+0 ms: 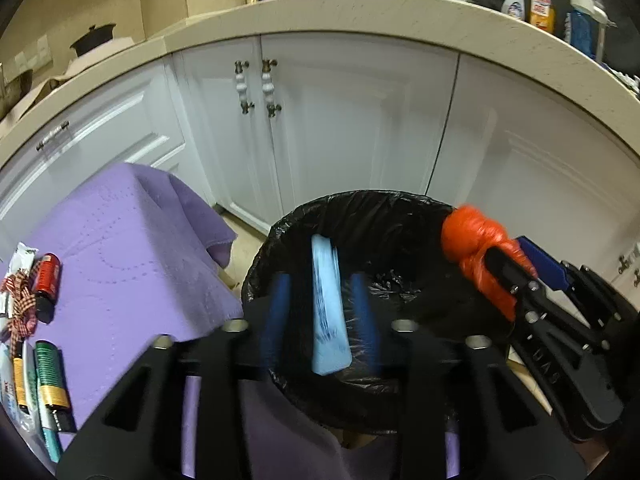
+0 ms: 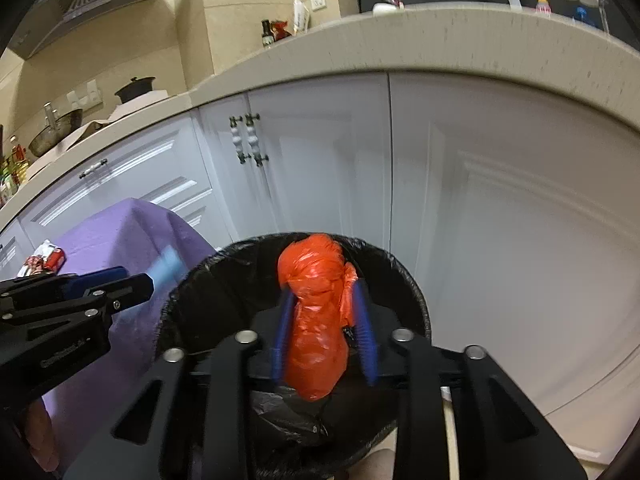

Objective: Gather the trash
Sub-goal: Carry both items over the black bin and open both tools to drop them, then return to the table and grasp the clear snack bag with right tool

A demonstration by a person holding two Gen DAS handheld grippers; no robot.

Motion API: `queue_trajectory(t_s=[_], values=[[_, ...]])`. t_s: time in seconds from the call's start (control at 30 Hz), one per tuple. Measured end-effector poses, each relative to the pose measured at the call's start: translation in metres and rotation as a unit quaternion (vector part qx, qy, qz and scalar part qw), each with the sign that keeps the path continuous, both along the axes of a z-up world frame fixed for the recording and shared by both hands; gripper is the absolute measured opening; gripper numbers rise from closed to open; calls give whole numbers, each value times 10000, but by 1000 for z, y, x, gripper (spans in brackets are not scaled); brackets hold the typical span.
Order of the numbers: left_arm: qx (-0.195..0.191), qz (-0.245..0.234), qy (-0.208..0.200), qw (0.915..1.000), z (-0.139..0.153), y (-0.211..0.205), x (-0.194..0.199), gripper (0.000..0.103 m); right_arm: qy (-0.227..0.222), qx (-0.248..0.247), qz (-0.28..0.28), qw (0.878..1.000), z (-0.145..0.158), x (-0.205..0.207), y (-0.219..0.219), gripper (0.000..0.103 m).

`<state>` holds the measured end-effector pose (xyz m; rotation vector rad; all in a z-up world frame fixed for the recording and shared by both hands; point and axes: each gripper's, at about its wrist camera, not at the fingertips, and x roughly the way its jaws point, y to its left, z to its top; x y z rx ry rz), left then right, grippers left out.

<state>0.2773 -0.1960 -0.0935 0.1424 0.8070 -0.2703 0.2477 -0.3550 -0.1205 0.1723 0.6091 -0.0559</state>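
Orange bag bundle [image 2: 318, 320] points lengthwise forward over black-lined bin [image 2: 192, 292].

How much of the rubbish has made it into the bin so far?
Little seems binned: only crumpled black plastic shows in the black-lined round bin. In hand: the left gripper has a pale blue flat packet between loosened fingers, and the right gripper has a knotted orange plastic bag, both over the bin. Left: lighters and wrappers on the purple cloth.

The lined bin [image 1: 360, 216] stands on the floor before the cabinets [image 1: 340, 120], right of the cloth-covered desk [image 1: 132, 240]. Batteries [image 1: 48, 276] lie at the desk's left edge.
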Motion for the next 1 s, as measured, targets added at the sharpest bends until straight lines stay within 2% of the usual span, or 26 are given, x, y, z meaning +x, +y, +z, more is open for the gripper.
queue_trajectory(t_s=[0.03,0.27,0.5,0.6,0.8,1.0], values=[[-43,37,15,10000,0,1,2,56,17,9,-16,10000,-2,1,0,38],[60,133,-233,9996,8,2,1,59,-26,34,-74,10000,1,-7,-1,44],[-43,251,-451,9987,30,27,-22,61,-110,85,-48,9999,18,-25,7,50],[-56,346,-590,9976,41,46,-42,67,-187,84,23,9998,26,-37,20,53],[-36,653,-793,9947,54,91,-78,67,-307,90,362,9988,40,-58,59,56],[29,1191,-892,9889,57,154,-122,67,-375,88,852,9956,46,-75,109,58]])
